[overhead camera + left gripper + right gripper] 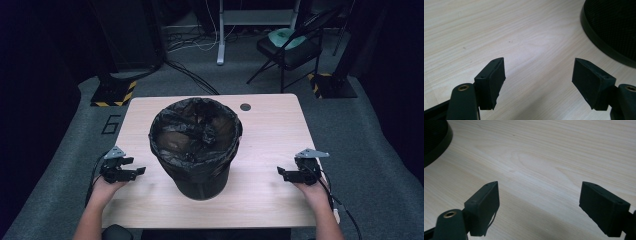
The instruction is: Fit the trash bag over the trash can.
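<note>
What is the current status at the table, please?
Left gripper open, right gripper open, both empty. Bin with black liner upright between them, untouched. Nothing in the way.

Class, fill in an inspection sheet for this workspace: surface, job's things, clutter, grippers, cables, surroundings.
Surface: pale wooden table, round grommet hole at far edge.
Job's things: black mesh waste bin lined with crumpled black plastic bag, upright mid-table.
Clutter: nothing seen.
Grippers: left hand-held gripper and right hand-held gripper open, empty, either side of bin, apart from it.
Cables: cable trails from right gripper; floor cables behind table.
Surroundings: grey carpet, black folding chair.
</note>
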A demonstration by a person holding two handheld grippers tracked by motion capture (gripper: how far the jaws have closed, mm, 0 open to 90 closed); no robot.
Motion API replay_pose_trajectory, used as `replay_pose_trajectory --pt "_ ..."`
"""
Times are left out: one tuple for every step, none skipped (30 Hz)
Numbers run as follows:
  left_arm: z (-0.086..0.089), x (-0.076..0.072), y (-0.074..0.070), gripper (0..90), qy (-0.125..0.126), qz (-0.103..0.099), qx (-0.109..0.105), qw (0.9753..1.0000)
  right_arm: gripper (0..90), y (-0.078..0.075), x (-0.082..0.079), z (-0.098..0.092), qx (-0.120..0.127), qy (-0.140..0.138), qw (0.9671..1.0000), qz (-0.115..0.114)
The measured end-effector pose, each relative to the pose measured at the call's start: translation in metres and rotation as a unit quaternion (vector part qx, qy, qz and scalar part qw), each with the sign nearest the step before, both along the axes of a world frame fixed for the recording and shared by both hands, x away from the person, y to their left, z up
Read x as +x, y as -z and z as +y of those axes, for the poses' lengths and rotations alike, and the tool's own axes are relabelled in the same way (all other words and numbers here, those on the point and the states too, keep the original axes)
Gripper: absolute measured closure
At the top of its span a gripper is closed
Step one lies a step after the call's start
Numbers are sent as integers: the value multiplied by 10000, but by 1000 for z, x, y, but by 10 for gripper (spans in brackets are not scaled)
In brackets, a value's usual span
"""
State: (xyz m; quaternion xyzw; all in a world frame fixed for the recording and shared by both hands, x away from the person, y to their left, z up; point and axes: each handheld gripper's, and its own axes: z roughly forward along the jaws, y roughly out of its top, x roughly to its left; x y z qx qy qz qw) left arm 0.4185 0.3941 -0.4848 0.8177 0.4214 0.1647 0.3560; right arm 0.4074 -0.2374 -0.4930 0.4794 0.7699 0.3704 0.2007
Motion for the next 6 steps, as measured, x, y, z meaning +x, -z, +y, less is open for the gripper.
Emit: replay_pose_trajectory --pt "1 0 0 263 -12 -13 97 10000 153 0 -1 -1 -50 38 10000 -9" --pt "4 0 0 267 -68 -36 234 9997 152 -1 -1 -1 -125 63 9999 -33" --pt "8 -1 -1 267 -134 -64 273 9995 150 -1 -1 -1 -259 112 9996 -62" --pt "12 -2 -2 267 -215 -98 212 9995 148 -1 -2 -2 -408 167 9990 -91" --pt "17 -2 -3 267 -272 -113 152 9994 141 0 -2 -3 -498 181 9985 -113" --pt "20 -3 -3 265 -360 -135 50 9992 134 1 -2 -5 -611 188 9978 -169"
